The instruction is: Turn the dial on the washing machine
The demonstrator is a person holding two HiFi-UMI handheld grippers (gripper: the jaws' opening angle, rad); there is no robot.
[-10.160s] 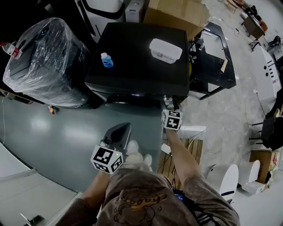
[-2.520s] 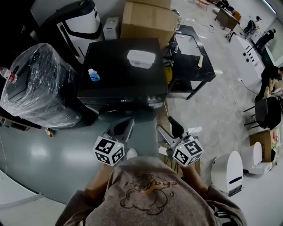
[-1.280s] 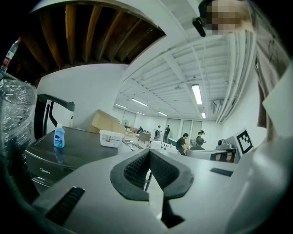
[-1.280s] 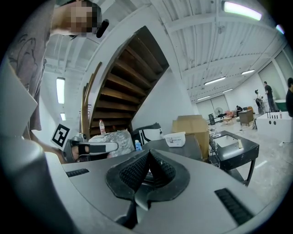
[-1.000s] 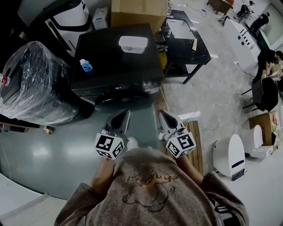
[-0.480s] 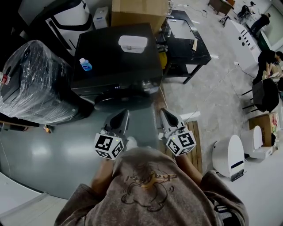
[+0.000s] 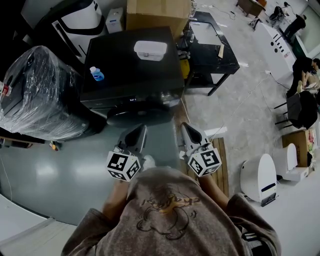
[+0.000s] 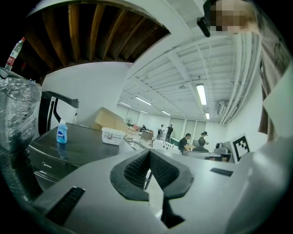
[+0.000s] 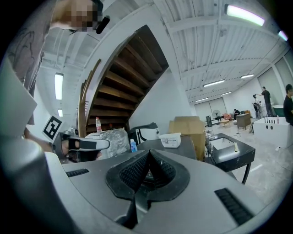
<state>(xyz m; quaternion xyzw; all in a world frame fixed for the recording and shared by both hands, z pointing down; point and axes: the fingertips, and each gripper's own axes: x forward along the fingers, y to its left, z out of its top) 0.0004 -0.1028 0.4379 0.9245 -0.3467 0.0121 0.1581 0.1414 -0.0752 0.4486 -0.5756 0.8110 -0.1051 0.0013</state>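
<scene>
— What colour is the washing machine [image 7: 132, 65]?
— Black all over, with a slight sheen on top. The bottle [image 7: 96, 74] is blue with a white label, and the tub [image 7: 150, 50] is white.
— And the cardboard box [image 7: 157, 15]?
— Plain brown. The wrapped bundle [image 7: 35, 95] is dark under clear, glinting film.
— The tools?
— The left gripper [image 7: 140, 129] and right gripper [image 7: 184, 126] are pale grey, and their pads [image 8: 137, 169] are black with a fine ribbed pattern. Each cube [image 7: 121, 166] has black-and-white square markers.
— The floor [image 7: 75, 165]?
— Smooth grey-green there, and paler mottled grey further right.
— The shirt [image 7: 170, 215]?
— Brown, with a dark line drawing.
</scene>
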